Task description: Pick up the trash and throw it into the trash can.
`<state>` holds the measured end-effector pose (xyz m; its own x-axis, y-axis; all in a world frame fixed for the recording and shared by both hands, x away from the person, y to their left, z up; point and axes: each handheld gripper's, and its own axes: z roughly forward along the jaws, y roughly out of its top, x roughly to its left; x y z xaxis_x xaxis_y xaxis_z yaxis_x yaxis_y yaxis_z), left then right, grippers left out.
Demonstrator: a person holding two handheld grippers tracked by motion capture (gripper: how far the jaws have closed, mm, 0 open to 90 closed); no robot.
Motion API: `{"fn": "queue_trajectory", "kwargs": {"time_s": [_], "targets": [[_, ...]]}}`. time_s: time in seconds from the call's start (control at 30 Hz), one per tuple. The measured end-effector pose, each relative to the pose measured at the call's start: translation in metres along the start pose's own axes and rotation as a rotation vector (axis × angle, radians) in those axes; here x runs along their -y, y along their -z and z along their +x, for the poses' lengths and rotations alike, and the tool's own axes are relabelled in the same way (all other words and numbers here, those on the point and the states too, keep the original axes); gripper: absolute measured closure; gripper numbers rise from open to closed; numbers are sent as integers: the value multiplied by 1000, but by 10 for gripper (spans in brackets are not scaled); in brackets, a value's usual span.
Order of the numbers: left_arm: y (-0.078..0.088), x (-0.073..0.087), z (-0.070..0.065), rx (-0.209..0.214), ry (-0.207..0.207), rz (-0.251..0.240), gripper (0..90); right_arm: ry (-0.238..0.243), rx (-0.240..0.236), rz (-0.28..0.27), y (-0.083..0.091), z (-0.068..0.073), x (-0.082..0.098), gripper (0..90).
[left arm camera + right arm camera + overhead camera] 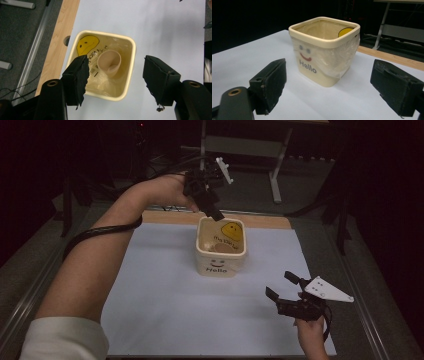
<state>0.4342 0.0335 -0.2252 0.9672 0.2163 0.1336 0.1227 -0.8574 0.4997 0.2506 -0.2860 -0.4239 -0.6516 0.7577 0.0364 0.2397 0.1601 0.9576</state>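
A cream square bin [216, 265] with a smiley face and the word "Hello" on its front stands upright on the white sheet, a little beyond the middle. A clear plastic bag with a yellow smiley lines it. A tan paper cup [109, 62] lies on its side at the bottom of the bin [132, 47]. My left gripper [214, 212] hangs over the bin's far rim, pointing down into it; its jaws stand open [116, 58] with nothing between them. My right gripper [280, 284] rests low at the near right, open and empty [329, 62], facing the bin [312, 67].
The white sheet [160, 295] covers most of the table. A wooden strip [165, 217] runs along its far edge, with a round hole [66, 40] near the bin. Metal frame legs [275, 175] stand beyond the table. A black cable [100, 232] loops over the left forearm.
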Motion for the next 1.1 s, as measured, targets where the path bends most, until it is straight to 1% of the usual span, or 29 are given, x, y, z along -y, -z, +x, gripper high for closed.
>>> {"fn": "queue_trajectory", "kwargs": {"time_s": [0.03, 0.13, 0.2, 0.23, 0.37, 0.4, 0.47, 0.53, 0.57, 0.6, 0.67, 0.73, 0.77, 0.8, 0.83, 0.87, 0.9, 0.97, 1.0, 1.03, 1.07, 1.1], "targets": [[0, 0, 0, 0, 0, 0, 334, 0, 0, 0, 0, 0, 0, 134], [5, 6, -2, -5, 18, -15, 325, 1, 0, 1, 0, 0, 0, 134], [7, 10, -4, -1, 25, -26, 304, -1, -1, 2, -1, 0, 0, 134], [8, 12, -5, -5, 27, -30, 275, -2, -1, 2, -1, 0, 0, 134], [12, 23, -10, 14, 41, -46, 235, 5, -5, 5, -1, 1, 0, 135], [13, 26, -11, 23, 45, -55, 234, 2, -5, 5, -1, 1, 0, 134], [14, 32, -14, 33, 54, -60, 182, 3, -5, 6, -2, 2, 0, 134], [15, 38, -16, 62, 62, -66, 153, 2, -6, 7, -2, 2, 0, 135], [16, 42, -17, 95, 74, -90, 131, 3, -6, 7, -2, 2, 0, 134], [18, 46, -17, 97, 81, -107, 87, 0, -6, 8, -3, 2, 0, 134], [21, 53, -17, 80, 93, -105, 82, 1, -6, 11, -3, 3, 0, 134], [23, 61, -18, 82, 110, -119, 81, 3, -6, 11, -3, 3, 0, 134], [24, 64, -19, 85, 107, -118, 46, 5, -7, 11, -3, 3, 0, 134], [25, 67, -22, 77, 93, -119, 19, 5, -7, 11, -4, 3, 0, 134], [25, 70, -25, 58, 81, -110, 20, 6, -7, 13, -4, 3, 0, 134], [25, 74, -27, 45, 85, -116, 19, 2, -7, 14, -4, 3, 0, 134], [26, 77, -27, 54, 93, -119, 20, 1, -7, 15, -4, 3, 0, 134], [27, 83, -30, 41, 107, -131, 19, 1, -7, 17, -5, 3, 1, 134], [27, 86, -32, 45, 114, -139, 19, 1, -8, 18, -5, 4, 1, 134], [27, 90, -34, 37, 118, -144, 19, 2, -9, 18, -5, 4, 1, 134], [27, 93, -35, 44, 119, -146, 19, 2, -8, 18, -5, 4, 1, 134], [26, 97, -38, 35, 121, -144, 19, 2, -8, 19, -5, 4, 1, 134]]}}
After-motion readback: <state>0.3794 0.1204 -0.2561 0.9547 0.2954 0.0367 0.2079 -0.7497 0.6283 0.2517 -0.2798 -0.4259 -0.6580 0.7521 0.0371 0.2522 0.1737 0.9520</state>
